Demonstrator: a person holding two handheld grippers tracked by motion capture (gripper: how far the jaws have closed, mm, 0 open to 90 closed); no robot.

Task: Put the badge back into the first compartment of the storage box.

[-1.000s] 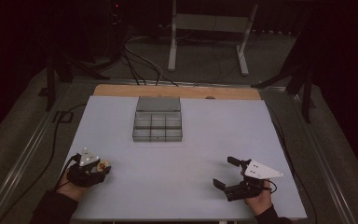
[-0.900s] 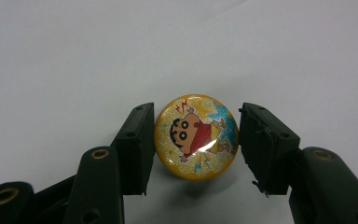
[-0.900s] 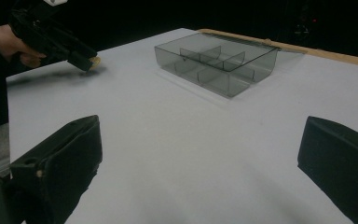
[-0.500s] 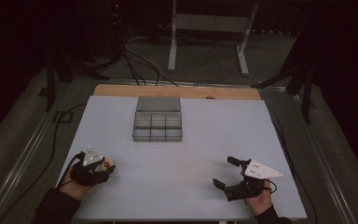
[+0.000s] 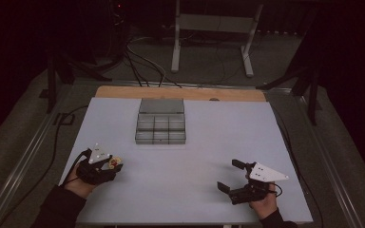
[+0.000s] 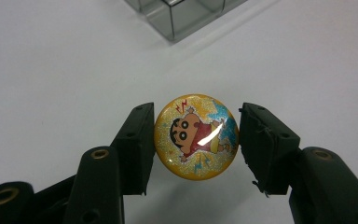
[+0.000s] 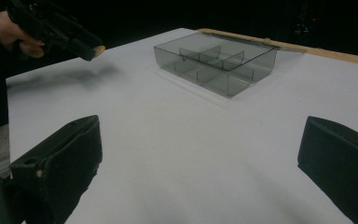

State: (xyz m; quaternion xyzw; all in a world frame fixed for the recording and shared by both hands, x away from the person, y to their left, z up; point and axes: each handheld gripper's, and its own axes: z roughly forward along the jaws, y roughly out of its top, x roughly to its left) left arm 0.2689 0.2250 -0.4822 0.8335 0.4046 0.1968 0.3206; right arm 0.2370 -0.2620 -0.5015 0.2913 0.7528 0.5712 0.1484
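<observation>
Round badge gripped at the table's near left

The cartoon badge sits clamped between the left gripper's jaws, held off the white table at its near left. The clear divided tray stands farther off near the far middle. At near right, the right gripper rests with jaws wide and empty.

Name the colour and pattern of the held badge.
Glittery yellow badge with a cartoon child in red; clearest in the left gripper view.

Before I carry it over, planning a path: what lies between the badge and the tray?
Bare white table between badge and tray, seen in the high view.
</observation>
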